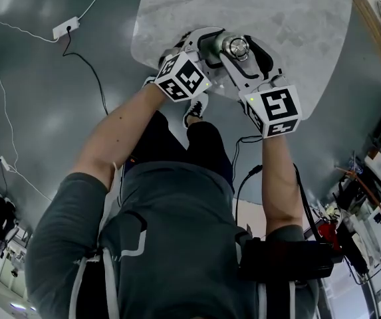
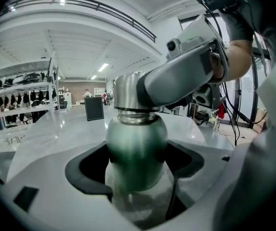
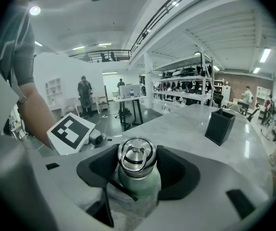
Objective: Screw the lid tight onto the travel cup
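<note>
The travel cup stands on the marble table (image 1: 290, 18), both grippers meeting at it. Its green body (image 2: 137, 148) sits between the black pads of my left gripper (image 2: 137, 166), which press on both sides. The steel lid (image 3: 137, 157), with a ring on top, sits on the cup's neck above the green body (image 3: 138, 186). My right gripper (image 3: 137, 171) is shut on the lid, a pad against each side. In the head view the lid (image 1: 235, 47) shows between the left gripper (image 1: 209, 47) and right gripper (image 1: 245, 53).
A black square holder (image 3: 219, 125) stands further back on the table; the same holder (image 2: 94, 108) shows beyond the cup. The table's near edge is just under my hands. A power strip (image 1: 65, 27) and cables lie on the floor at the left.
</note>
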Demonstrator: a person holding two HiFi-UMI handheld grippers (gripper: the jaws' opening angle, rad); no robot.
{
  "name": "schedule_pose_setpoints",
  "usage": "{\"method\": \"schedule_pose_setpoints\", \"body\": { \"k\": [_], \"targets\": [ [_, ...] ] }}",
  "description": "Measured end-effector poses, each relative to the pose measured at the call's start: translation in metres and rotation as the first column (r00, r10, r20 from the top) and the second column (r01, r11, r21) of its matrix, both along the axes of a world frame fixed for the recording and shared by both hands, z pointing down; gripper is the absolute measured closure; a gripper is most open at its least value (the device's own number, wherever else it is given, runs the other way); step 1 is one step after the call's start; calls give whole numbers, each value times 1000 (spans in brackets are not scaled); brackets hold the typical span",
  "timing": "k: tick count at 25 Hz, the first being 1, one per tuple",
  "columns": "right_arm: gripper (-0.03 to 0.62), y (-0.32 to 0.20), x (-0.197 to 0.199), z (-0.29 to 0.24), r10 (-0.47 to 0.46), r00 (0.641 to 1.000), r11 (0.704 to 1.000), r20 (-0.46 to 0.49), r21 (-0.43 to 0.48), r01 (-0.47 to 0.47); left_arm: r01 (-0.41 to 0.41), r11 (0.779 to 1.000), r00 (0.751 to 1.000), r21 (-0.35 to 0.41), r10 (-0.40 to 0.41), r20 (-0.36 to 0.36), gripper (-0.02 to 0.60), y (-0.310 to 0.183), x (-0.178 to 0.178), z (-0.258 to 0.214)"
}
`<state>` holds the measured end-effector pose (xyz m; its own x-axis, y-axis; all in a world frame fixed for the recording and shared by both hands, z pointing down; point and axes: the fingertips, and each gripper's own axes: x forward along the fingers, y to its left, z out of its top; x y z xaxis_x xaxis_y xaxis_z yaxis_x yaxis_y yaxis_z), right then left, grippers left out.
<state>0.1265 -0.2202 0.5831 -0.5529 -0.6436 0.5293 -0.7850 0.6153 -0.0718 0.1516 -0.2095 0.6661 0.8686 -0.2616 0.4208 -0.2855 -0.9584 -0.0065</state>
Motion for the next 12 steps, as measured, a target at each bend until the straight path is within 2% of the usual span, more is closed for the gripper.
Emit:
{"method": "schedule_pose_setpoints", "body": {
  "k": [5, 9, 12],
  "targets": [
    [330, 1, 2, -1, 72, 996, 995, -47, -66, -75, 16, 1000, 1000, 6, -16, -5, 215, 0, 1, -4],
    [330, 1, 14, -2, 186, 979, 968, -83, -152, -197, 7, 1000, 1000, 2, -7, 2, 215, 3, 11, -7],
    [330, -1, 9, 0, 244, 964, 954, -109, -150, -258, 1, 1000, 1000, 3, -1, -2, 215, 3, 7, -6]
  ]
}}
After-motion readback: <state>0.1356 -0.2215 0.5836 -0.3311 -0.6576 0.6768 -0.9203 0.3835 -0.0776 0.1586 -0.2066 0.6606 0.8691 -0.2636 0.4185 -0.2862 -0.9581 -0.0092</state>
